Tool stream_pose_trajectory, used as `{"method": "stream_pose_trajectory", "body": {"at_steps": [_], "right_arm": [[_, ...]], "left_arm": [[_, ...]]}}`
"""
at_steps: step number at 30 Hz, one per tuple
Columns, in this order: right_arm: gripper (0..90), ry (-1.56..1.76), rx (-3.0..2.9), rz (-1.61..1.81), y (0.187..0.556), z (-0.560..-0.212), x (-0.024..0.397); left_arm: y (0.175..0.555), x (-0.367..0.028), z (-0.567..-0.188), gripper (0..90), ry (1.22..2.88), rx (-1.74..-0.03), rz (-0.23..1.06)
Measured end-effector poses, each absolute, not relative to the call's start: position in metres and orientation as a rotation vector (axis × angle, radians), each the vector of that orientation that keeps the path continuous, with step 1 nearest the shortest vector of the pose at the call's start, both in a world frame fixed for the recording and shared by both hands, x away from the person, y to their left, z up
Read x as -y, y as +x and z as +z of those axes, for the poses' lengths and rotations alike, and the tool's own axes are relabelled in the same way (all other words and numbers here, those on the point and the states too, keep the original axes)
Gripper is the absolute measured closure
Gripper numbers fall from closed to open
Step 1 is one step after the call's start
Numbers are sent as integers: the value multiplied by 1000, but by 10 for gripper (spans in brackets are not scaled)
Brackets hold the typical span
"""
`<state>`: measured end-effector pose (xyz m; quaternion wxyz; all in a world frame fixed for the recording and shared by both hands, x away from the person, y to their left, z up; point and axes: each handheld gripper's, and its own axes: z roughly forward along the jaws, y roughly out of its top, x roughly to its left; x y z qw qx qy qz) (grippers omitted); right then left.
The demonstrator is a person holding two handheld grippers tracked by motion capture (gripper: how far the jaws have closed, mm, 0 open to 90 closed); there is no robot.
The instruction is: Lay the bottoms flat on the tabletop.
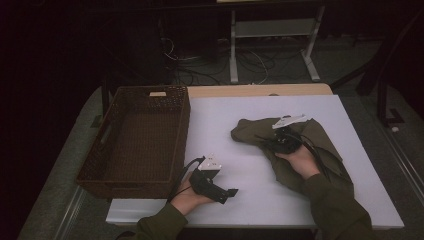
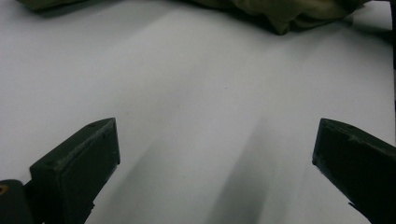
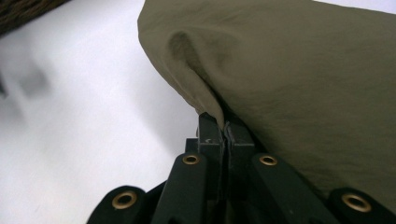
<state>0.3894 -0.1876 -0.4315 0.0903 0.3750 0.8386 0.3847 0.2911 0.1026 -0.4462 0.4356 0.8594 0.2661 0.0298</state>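
An olive-green cloth (image 1: 295, 150) lies crumpled on the right half of the white table (image 1: 240, 115). My right gripper (image 1: 280, 142) sits on top of it, its jaws shut on a fold of the cloth (image 3: 289, 79), which drapes over the pinched tips (image 3: 224, 128). Near the table's front edge, my left gripper (image 1: 227, 194) rests low with its jaws wide apart and nothing between them (image 2: 215, 158). In the left gripper view the cloth (image 2: 285, 14) lies far ahead at the top edge.
A dark woven basket (image 1: 137, 140) stands at the table's left side, with a white label on its far rim. Bare white tabletop (image 2: 196, 93) lies between the two grippers. Beyond the table are cables and a metal stand (image 1: 272, 45).
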Motion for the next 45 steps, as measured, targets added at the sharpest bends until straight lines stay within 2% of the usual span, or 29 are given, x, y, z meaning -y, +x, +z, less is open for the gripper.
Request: {"method": "stream_pose_trajectory", "body": {"at_steps": [6,13,17,23,28,32,45], "right_arm": [[869,1160,-2457,1155,405,-436,179],[848,1178,-2463,1161,406,-440,179],[752,1159,-2486,1166,403,-437,180],[553,1154,-2494,1220,395,-426,187],[436,1154,-2488,1183,386,-419,191],[395,1142,-2494,1167,378,-415,196],[363,1110,-2501,1167,340,-406,225]], "left_arm": [[291,-103,-446,1,2138,-663,74],[290,-103,-445,0,2141,-654,73],[289,-102,-445,1,2138,-652,73],[289,-102,-445,1,2139,-650,74],[289,-102,-445,0,2139,-650,74],[289,-103,-444,1,2138,-651,74],[290,-103,-444,1,2136,-654,78]]}}
